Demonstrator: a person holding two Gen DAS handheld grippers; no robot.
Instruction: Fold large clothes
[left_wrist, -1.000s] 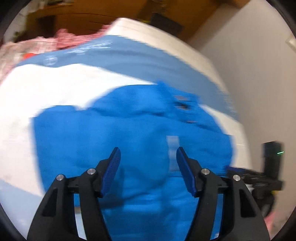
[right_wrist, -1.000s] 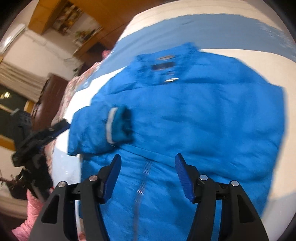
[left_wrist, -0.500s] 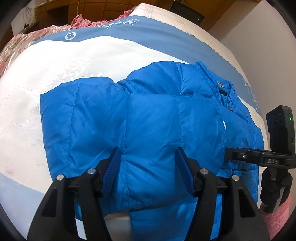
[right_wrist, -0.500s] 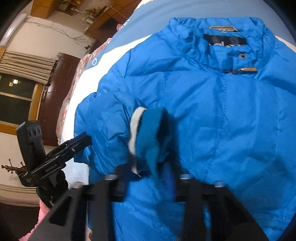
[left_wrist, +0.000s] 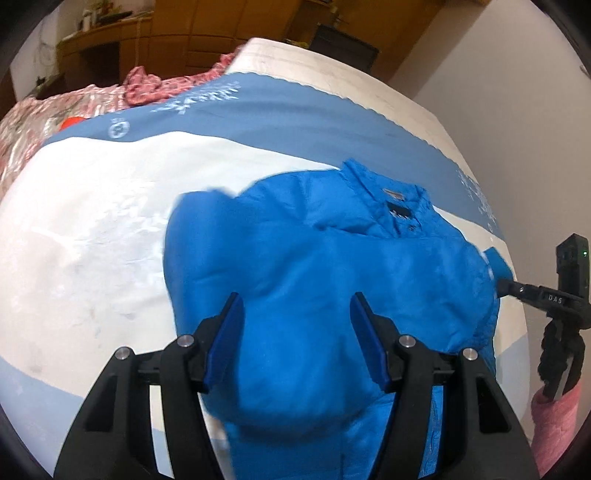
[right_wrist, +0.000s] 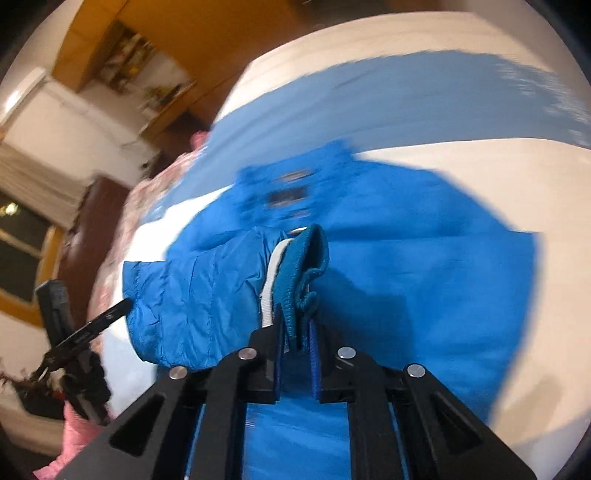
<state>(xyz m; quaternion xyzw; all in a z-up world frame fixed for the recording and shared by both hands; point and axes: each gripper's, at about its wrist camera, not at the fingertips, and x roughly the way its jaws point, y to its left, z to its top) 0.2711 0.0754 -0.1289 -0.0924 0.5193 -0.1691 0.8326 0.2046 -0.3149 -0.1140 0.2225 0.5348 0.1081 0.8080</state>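
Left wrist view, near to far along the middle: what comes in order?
Left tongs → blue jacket → its collar → blue band of the bedcover → wooden cabinets.

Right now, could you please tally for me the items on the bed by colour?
Blue: 1, the puffer jacket
Pink floral: 1, the crumpled quilt
Orange: 1, a small object, too unclear to name
Total: 3
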